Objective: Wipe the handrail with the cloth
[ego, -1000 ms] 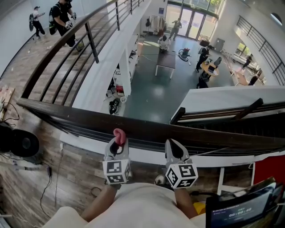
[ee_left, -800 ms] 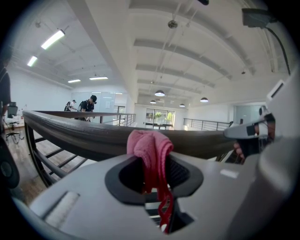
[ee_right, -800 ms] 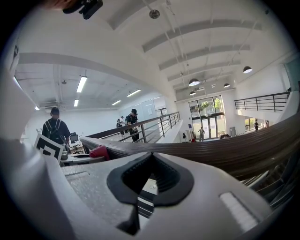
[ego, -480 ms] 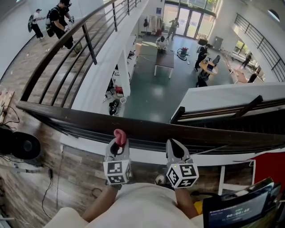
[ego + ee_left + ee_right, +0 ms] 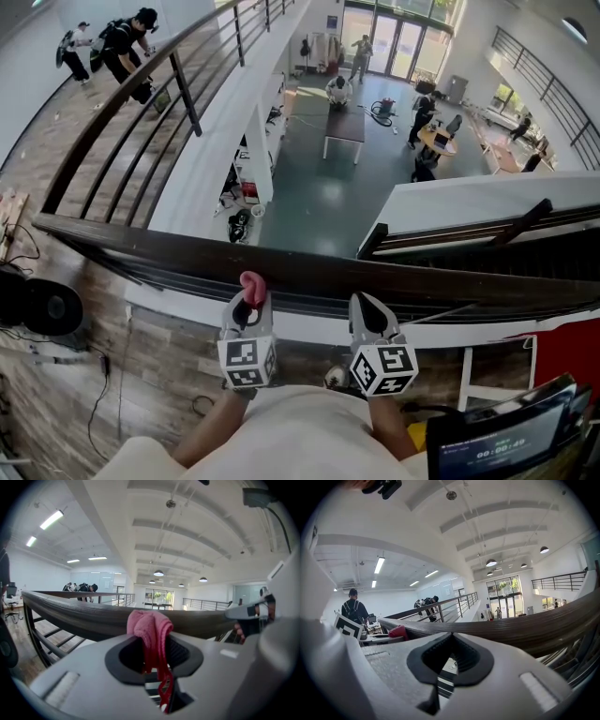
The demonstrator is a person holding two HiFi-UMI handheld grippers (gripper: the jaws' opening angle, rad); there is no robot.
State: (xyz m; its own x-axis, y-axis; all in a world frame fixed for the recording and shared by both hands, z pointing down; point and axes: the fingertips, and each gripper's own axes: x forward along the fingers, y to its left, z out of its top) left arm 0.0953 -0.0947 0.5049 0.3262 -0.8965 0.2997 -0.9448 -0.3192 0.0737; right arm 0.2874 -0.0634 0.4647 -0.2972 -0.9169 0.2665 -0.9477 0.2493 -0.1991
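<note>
A dark wooden handrail (image 5: pixel 309 267) runs across the head view just beyond both grippers, over an open drop to the floor below. My left gripper (image 5: pixel 249 302) is shut on a pink cloth (image 5: pixel 250 285), whose bunched top pokes out of the jaws just below the rail's near side. In the left gripper view the cloth (image 5: pixel 149 629) hangs down between the shut jaws, with the rail (image 5: pixel 84 617) close behind. My right gripper (image 5: pixel 367 313) is shut with nothing in it, also just below the rail. The right gripper view shows the rail (image 5: pixel 511 627) and the cloth (image 5: pixel 398 631) at the left.
A second railing (image 5: pixel 141 84) runs away along the left walkway, where people (image 5: pixel 127 47) stand. Below the rail lie a hall floor with a table (image 5: pixel 343 125) and more people. A black fan (image 5: pixel 37 305) sits on the wood floor at left. A screen (image 5: pixel 502 441) is at lower right.
Both grippers and the cloth hold the same place under the rail. Only the people on the far walkway have shifted.
</note>
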